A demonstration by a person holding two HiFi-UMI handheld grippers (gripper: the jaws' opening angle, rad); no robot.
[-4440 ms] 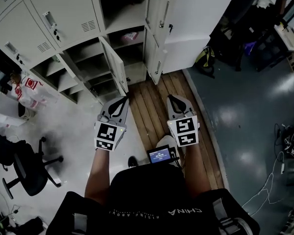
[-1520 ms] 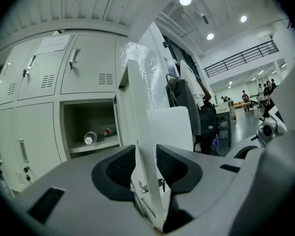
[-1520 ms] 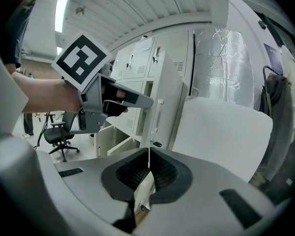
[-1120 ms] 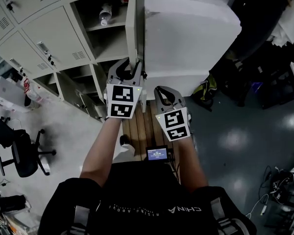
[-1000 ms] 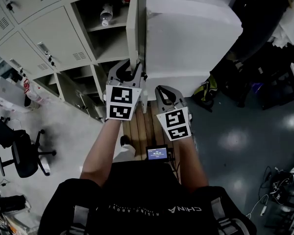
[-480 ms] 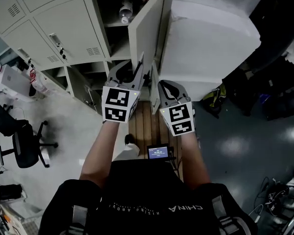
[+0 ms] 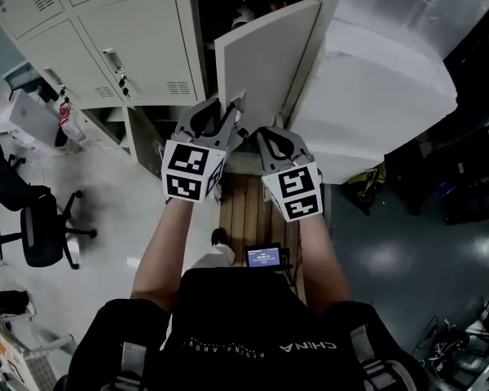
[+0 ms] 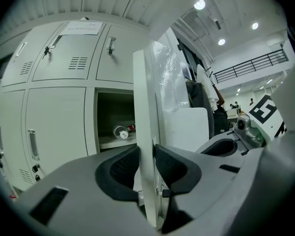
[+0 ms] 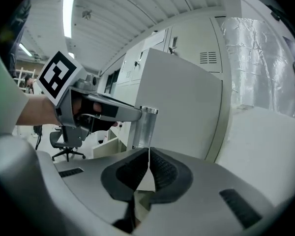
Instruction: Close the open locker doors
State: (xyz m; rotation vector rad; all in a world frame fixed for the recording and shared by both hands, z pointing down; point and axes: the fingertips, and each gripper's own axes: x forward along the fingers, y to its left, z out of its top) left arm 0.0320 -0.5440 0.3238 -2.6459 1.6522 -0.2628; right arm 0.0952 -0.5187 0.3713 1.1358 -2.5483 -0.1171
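The open locker door (image 7: 265,63) is pale grey and stands partly swung out from its compartment at the top centre of the head view. My left gripper (image 7: 222,108) straddles the door's free edge near its lower corner. In the left gripper view the door edge (image 8: 143,107) runs up between the two pads, and the left gripper (image 8: 146,154) presses on it from both sides. My right gripper (image 7: 275,137) is just right of the left one, below the door, with its jaws together. In the right gripper view the right gripper (image 9: 148,154) holds nothing and faces the door's flat outer face (image 9: 182,97).
Closed locker doors (image 7: 138,47) fill the bank to the left. A bottle (image 8: 120,132) lies on the shelf inside the open compartment. A large white wrapped block (image 7: 375,96) stands close on the right. An office chair (image 7: 41,226) is at the left, and wooden boards (image 7: 244,210) lie underfoot.
The upper door has swung from edge-on out to the right toward its compartment, with my left gripper staying on its edge. Both grippers have shifted slightly right and up.
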